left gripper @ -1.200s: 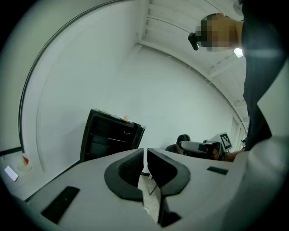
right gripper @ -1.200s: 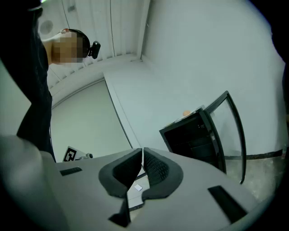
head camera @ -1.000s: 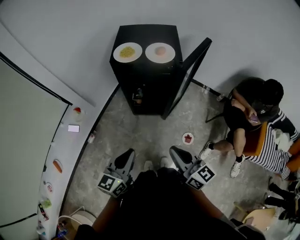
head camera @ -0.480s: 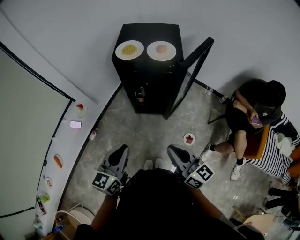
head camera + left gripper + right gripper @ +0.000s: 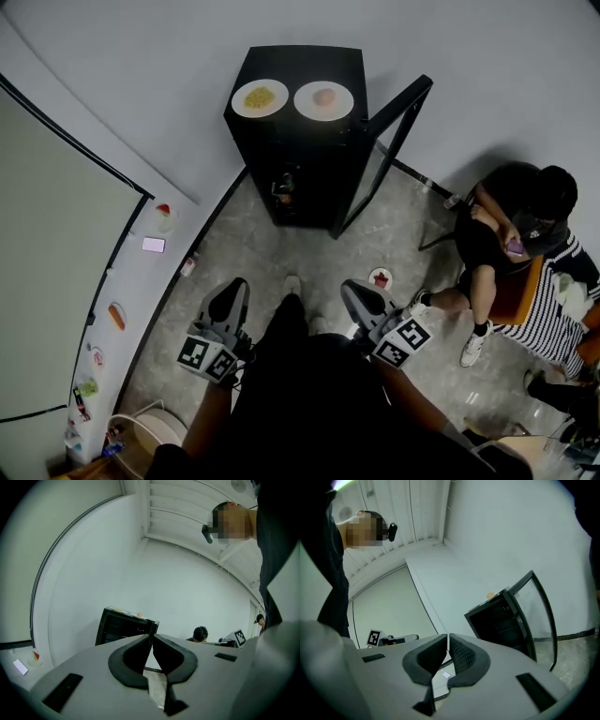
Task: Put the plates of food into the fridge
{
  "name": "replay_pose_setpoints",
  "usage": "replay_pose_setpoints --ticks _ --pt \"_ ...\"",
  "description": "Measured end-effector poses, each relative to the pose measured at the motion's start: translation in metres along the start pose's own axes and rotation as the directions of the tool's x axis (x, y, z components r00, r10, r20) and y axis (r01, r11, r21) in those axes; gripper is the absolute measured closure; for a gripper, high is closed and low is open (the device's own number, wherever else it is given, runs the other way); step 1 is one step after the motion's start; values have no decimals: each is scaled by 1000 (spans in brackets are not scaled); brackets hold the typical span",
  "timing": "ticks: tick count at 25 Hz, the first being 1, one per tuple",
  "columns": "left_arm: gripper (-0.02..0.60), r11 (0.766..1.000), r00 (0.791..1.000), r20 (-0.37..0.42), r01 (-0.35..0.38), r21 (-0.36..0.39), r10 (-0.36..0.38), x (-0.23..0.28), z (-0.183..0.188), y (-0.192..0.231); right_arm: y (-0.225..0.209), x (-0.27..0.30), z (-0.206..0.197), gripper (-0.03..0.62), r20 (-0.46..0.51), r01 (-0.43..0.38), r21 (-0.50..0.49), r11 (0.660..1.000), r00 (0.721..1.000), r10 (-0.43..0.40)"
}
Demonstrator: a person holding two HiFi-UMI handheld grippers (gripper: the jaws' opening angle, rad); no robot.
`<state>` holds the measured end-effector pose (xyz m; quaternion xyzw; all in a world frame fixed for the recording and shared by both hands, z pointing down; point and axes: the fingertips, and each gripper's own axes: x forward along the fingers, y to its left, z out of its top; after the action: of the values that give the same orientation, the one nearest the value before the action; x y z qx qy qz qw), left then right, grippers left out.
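Fingers (image 5: 133, 656) of the left gripper (image 5: 151, 637) are pressed together with nothing between them, and the right gripper (image 5: 448, 637) is closed and empty in the same way. In the head view the left gripper (image 5: 232, 289) and right gripper (image 5: 354, 292) are held low in front of the person, well apart from the black fridge (image 5: 309, 178).

Neither plate is inside yet. The plate of yellow food (image 5: 259, 97) and the plate of pink food (image 5: 323, 99) sit side by side on the fridge's top, almost touching, and the glass door (image 5: 384, 155) stands open to the right.

Several things could go wrong from here:

- **Closed fingers:** arriving shut, they would likely push a plate across the smooth top instead of taking its rim.
- **Close neighbours:** reaching for one plate could nudge the other toward the edge.
- **Rim grip:** a flat plate held at one side probably sags, and loose food would slide off on the way down to a shelf.
- **Open door:** it juts into the approach on the right, so a swinging elbow may knock it.
- **Small floor plate (image 5: 379, 277):** it lies on the floor near the right gripper's path and could be stepped on.
- **Seated person (image 5: 511, 234):** they narrow the room on that side.
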<state>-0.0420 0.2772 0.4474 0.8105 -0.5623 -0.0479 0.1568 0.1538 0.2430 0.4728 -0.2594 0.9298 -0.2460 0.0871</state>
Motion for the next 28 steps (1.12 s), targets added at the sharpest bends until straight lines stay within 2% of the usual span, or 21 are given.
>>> replay_pose_setpoints --ticks 3,8,18,28 --pt "537 1000 1000 -7 5 18 -5 11 0 4 -9 4 4 560 13 -10 22 1000 1000 9" --pt "537 1000 1000 -10 5 -1 -5 24 -1 21 -22 17 5 560 -2 -17 15 1000 1000 17" --pt "537 999 999 -28 27 -41 -29 85 12 68 -61 84 15 560 -35 3 61 998 999 -1" --pt "537 988 988 -48 142 -62 -145 162 41 132 -107 177 54 560 -12 67 78 995 998 -66"
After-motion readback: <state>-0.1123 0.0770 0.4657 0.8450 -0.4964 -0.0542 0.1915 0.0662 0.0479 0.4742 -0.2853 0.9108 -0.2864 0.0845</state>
